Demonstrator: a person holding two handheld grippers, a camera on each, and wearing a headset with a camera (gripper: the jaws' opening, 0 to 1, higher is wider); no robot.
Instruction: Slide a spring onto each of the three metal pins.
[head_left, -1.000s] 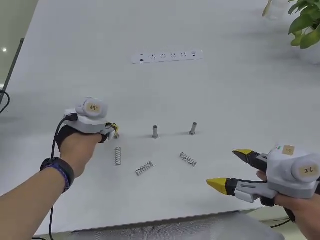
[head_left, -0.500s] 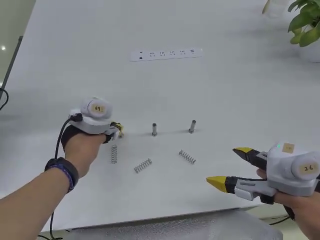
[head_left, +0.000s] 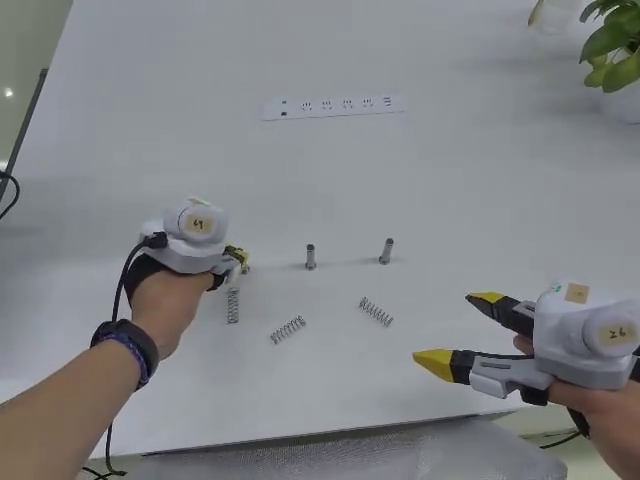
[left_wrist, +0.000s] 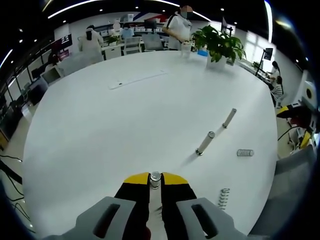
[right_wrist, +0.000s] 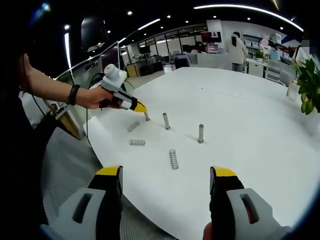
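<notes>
Head view has changed little from a second ago. The left gripper stays at the leftmost pin, its jaws nearly together and seemingly pinching it. Three springs lie flat on the table beside two bare pins. The right gripper stays wide open, empty, near the table's front edge.

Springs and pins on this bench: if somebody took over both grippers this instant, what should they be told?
Left gripper: jaws shut on the left pin.
Right gripper: jaws open, empty, over the near edge of the bench.
Middle pin and right pin stand bare.
Left spring, middle spring and right spring lie flat in front of the pins.
Done: no spring is on a pin yet.
Left: all three.
</notes>
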